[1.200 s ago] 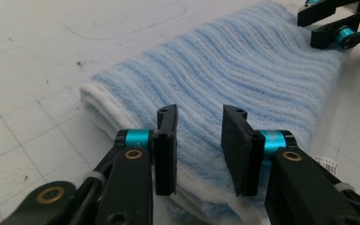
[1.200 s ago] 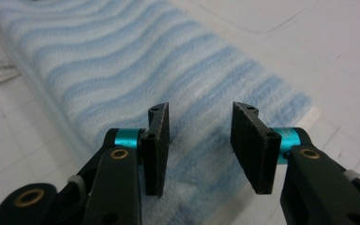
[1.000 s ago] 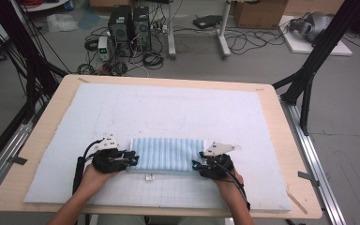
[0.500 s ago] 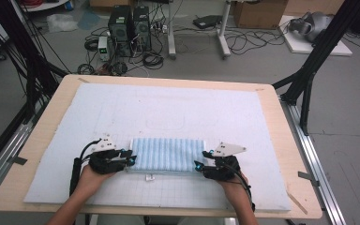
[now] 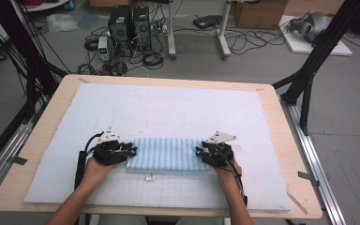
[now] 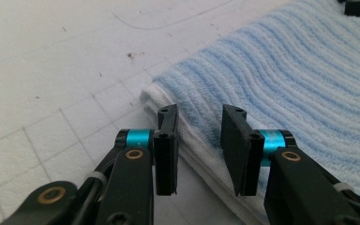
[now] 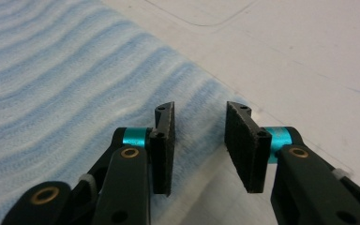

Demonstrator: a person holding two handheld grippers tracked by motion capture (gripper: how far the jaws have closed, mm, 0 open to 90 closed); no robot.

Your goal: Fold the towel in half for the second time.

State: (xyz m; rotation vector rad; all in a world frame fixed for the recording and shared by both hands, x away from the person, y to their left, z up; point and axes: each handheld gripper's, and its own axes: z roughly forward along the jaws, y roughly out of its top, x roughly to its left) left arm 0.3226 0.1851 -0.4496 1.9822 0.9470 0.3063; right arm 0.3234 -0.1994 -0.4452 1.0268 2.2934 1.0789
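Blue-striped terry, folded, lies on the white mat (image 5: 168, 108) near the table's front edge — the towel (image 5: 168, 154). Close views show stacked white layers at its end, with the left gripper (image 6: 199, 126) parted over them; the right gripper (image 7: 199, 122), just narrowed, stands apart over the opposite edge, pinching nothing. From above, both forearms reach forward, hands low at either end.

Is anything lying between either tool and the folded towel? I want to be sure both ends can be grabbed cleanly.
Nothing visible does. The left tool sits right at the folded blue towel, its jaws apart over the layered edge. The right tool is at the other end, jaws apart and just closing.
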